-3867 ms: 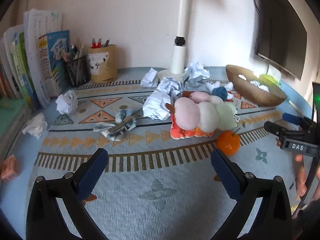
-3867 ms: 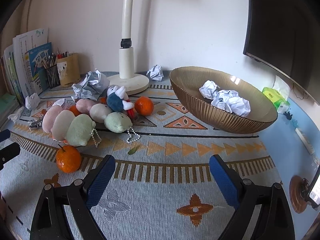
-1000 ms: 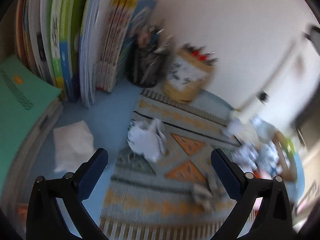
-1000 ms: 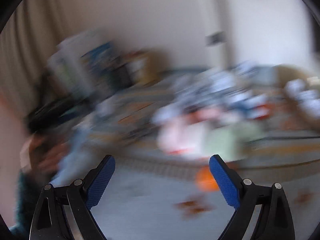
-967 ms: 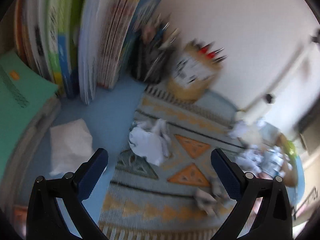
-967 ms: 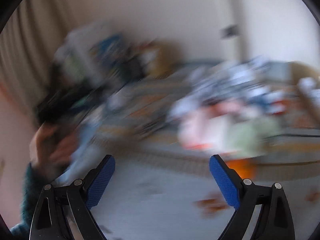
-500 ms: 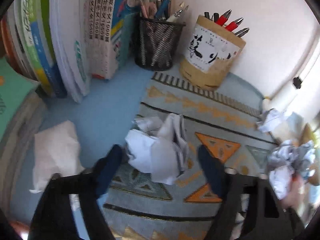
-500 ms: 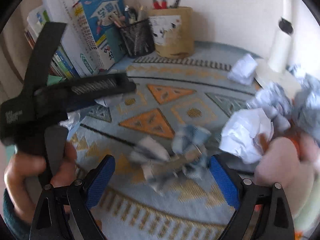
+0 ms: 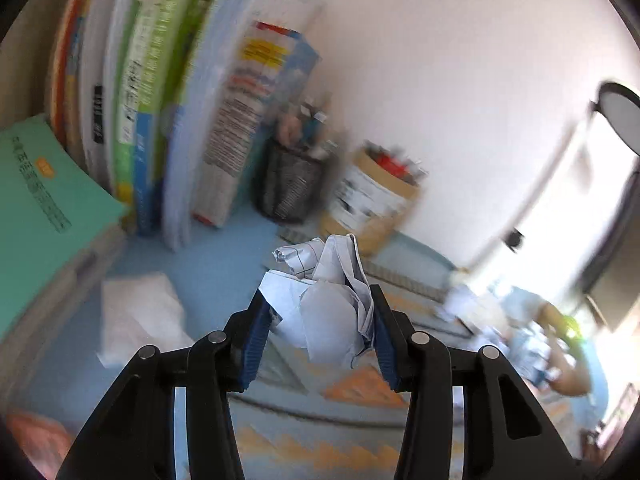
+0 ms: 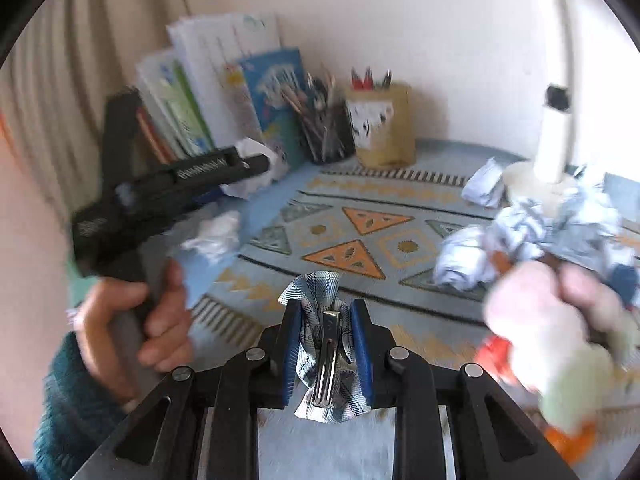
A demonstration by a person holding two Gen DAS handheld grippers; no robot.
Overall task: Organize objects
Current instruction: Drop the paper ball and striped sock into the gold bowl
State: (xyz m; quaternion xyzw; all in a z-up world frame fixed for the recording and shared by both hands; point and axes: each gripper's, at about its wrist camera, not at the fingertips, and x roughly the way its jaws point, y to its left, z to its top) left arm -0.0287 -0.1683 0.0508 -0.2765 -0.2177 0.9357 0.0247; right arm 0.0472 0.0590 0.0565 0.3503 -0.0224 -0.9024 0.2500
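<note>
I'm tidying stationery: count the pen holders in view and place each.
2. The black mesh cup stands beside the upright books; the tan cup stands just right of it, near the wall. Others may be hidden.

Bright daylight, glare blown out at right; motion blur throughout; fisheye-bent, dark-vignetted edges.

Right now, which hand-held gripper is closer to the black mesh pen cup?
Left. The left hand-held gripper, shut on a paper ball, sits just before the pen cup. The right hand-held gripper, clamping a plaid hair clip, is further back across the mat.
</note>
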